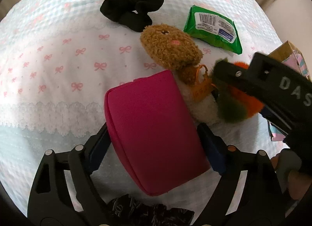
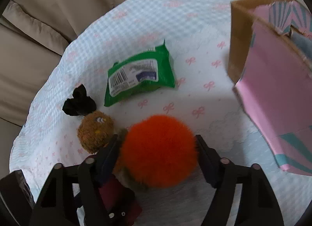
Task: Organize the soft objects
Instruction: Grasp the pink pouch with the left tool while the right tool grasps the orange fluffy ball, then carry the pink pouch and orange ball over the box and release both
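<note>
Your left tongs [image 1: 154, 144] straddle the magenta fabric zip pouch [image 1: 154, 134], which lies on the bow-print quilted bedspread [image 1: 58, 81]. Its long axis runs straight away from the camera and the pads sit at its two long sides; real pressure or mere contact, can't tell.

Your right tongs [image 2: 158, 153] bracket the fluffy orange pom-pom ball [image 2: 158, 148] from both sides, pads at the fur, not visibly squeezing. It lies just beside the pouch, touching the brown curly plush toy [image 2: 95, 134].

Further out lie the green wipes packet [image 2: 138, 75] and the black rolled socks [image 1: 132, 11].

Key relation: the pink patterned cardboard box [image 2: 273, 81] stands up and to the right of the ball, so the right hand is nearer. Probably the drop spot.
</note>
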Demonstrator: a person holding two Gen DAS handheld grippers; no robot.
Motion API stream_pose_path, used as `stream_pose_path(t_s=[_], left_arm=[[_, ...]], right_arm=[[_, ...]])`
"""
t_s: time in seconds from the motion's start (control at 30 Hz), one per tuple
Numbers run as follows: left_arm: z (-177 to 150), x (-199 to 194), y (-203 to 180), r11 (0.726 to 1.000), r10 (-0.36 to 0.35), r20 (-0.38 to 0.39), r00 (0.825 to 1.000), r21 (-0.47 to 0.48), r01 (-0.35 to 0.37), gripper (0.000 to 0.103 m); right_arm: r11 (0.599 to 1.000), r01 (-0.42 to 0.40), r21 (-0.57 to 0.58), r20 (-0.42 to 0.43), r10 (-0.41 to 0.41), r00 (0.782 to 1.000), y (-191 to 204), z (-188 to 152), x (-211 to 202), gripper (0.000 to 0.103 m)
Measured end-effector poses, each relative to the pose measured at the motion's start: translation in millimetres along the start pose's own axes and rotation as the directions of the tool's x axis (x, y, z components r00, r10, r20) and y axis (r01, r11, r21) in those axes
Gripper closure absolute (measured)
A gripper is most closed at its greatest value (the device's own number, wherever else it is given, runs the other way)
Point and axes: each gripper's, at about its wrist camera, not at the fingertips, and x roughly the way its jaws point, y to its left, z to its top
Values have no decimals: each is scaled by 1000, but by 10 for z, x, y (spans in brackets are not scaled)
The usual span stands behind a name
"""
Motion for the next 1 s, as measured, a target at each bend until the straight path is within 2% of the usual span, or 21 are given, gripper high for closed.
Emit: stream_pose_path(t_s=[0.2, 0.33, 0.4, 0.7, 1.0], left_arm=[[21, 15, 3, 999, 30, 7, 1000, 16, -30, 35], [23, 7, 20, 999, 30, 7, 1000, 11, -30, 43], [33, -3, 35, 1000, 27, 6, 1000, 3, -27, 50], [147, -105, 210, 999, 1, 13, 1000, -35, -1, 64], [236, -505, 239, 999, -6, 49, 999, -53, 8, 69]], right_arm=[[1000, -7, -2, -6, 7, 1000, -12, -18, 76, 57], [1000, -4, -3, -5, 4, 1000, -28, -22, 84, 62], [1000, -3, -4, -3, 3, 1000, -15, -25, 80, 63], [1000, -4, -25, 19, 5, 1000, 8, -16, -37, 66], [1000, -17, -25, 61, 19, 998, 28, 51, -425, 66]])
